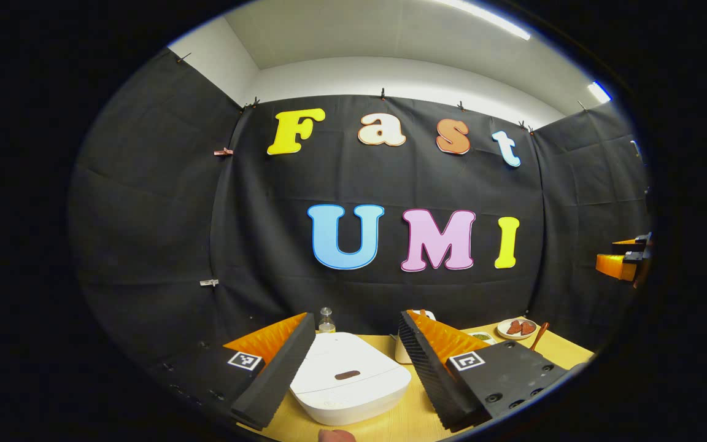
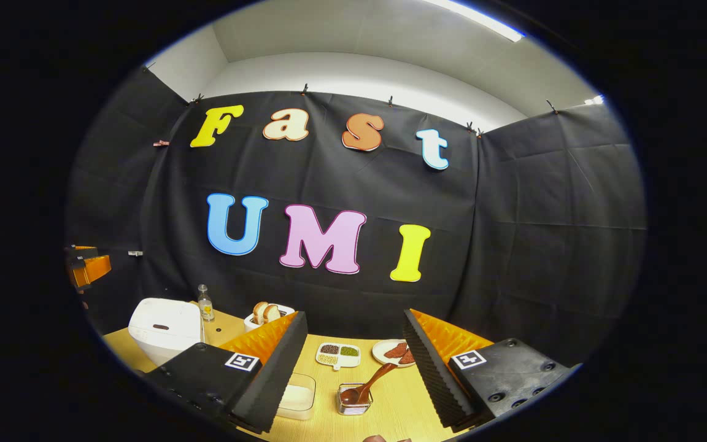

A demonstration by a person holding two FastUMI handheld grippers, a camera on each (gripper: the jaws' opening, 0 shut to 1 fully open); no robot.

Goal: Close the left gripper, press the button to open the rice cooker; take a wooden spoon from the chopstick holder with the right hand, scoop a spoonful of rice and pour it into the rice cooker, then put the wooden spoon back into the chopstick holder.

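In your left gripper view, your left gripper (image 1: 353, 368) hangs above the table (image 1: 412, 417) with its jaws spread wide and nothing between them. The white rice cooker (image 1: 350, 383) sits on the table in the gap between the two fingers, lid down, its dark oval button (image 1: 347, 374) facing up near the front of the lid. Neither finger touches the cooker. A small bottle (image 1: 326, 320) stands behind the cooker against the wall. To the right, past your right-hand finger, you can see a plate (image 1: 516, 328) with reddish pieces and the handle of the wooden spoon (image 1: 539, 336) sticking up. Your other gripper (image 1: 626, 258) shows at the far right edge, high and well apart from everything on the table.

In your right gripper view, your right gripper (image 2: 353, 368) is likewise released, jaws wide and empty, hovering over the table (image 2: 399, 405). Between the fingers and below them, the wooden spoon (image 2: 366, 385) leans in the chopstick holder (image 2: 353, 399), bowl down, handle tilted up to the right. Just left of the holder sits a clear container of rice (image 2: 297, 396). Behind these lie a divided dish (image 2: 338, 354) and the plate (image 2: 393, 352). The rice cooker (image 2: 166, 325) stands far left, closed, with the bottle (image 2: 205, 304) beside it and a toaster (image 2: 267, 314) with bread near it. Bare tabletop lies around the holder. The left gripper (image 2: 86, 267) shows at the left edge, above the cooker.
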